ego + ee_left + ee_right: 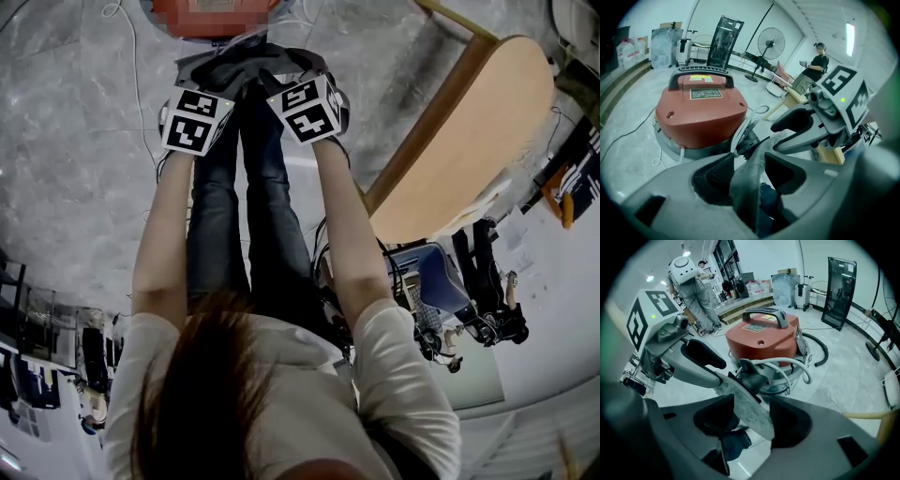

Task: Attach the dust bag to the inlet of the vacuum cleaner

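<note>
The jaws of the left gripper (749, 161) are closed on a fold of grey cloth, with no gap between them. This cloth is the dust bag (745, 187), and it runs up from the jaws in a narrow strip. The jaws of the right gripper (751, 404) are closed the same way on a flat, stiffer-looking edge of the same bag. Each gripper sees the other one holding the bag on the opposite side.

The bag's upper end reaches the black round inlet (751, 377) at the front of the vacuum cleaner (761, 341) and touches it. I cannot tell if the bag sits over the inlet or only lies against it, because the cloth covers the joint. A pale hose (787, 364) curves around the base just beside the inlet.

The red vacuum cleaner stands on the grey floor (628, 154), with a dark handle (765, 315) on its top.

In the head view the jaws are hidden under the two marker cubes (197, 120) and the dark cloth between them. Only a small piece of the red body shows at the top edge, and part of it is blurred over. The long edge of a wooden table (469, 150) lies to the person's right, well apart from the grippers, and its far end is cut off.
</note>
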